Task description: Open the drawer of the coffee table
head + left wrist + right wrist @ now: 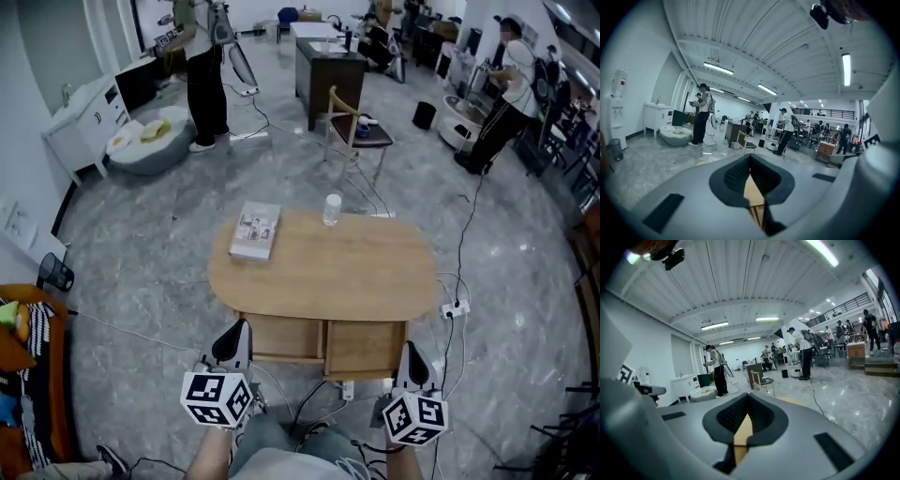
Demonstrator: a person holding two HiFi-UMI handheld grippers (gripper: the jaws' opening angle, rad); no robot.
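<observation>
A book (255, 231) lies flat. A clear bottle (332, 209) stands upright to its right, apart from it. Beyond them, a wooden chair (356, 127) stands before a dark desk (328, 70). One person (204, 75) stands at upper left, near a white cabinet (89, 117) and a round grey cushion (150, 139). A second person (502, 98) stands at right. A power strip (455, 307) lies on the marble floor (141, 281). A black mesh bin (56, 274) sits at left.
</observation>
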